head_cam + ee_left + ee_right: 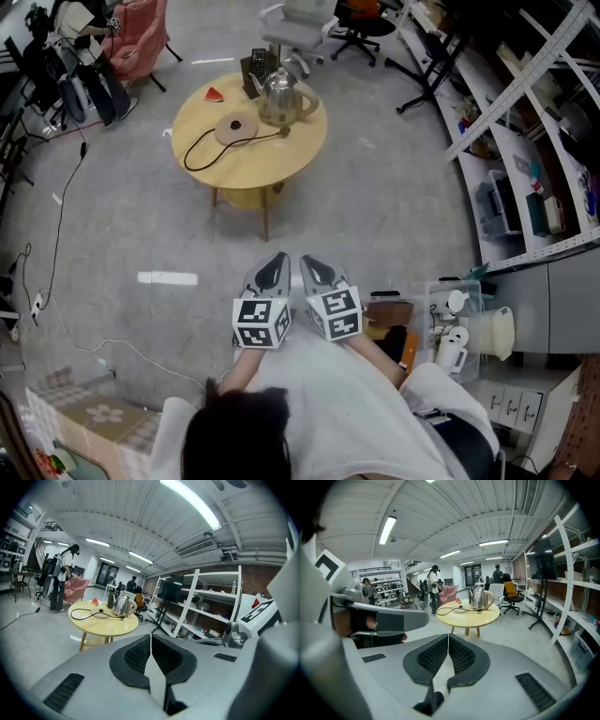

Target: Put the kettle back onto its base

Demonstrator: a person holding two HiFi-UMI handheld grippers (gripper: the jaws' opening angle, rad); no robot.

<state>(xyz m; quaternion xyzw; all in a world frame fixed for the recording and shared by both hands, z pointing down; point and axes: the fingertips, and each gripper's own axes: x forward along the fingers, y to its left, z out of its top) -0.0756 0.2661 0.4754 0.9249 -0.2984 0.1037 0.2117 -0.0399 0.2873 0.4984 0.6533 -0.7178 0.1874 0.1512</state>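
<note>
Ahead of me stood a round wooden table with a watermelon slice near its edge — a pink chair behind it, white shelves at the right.

The kettle stands beside its base on the round table.

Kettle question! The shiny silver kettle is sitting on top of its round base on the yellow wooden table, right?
Not quite. The shiny silver kettle is not on top of its round tan base. It stands beside the base, straight on the round yellow wooden table. The head view shows this.
</note>
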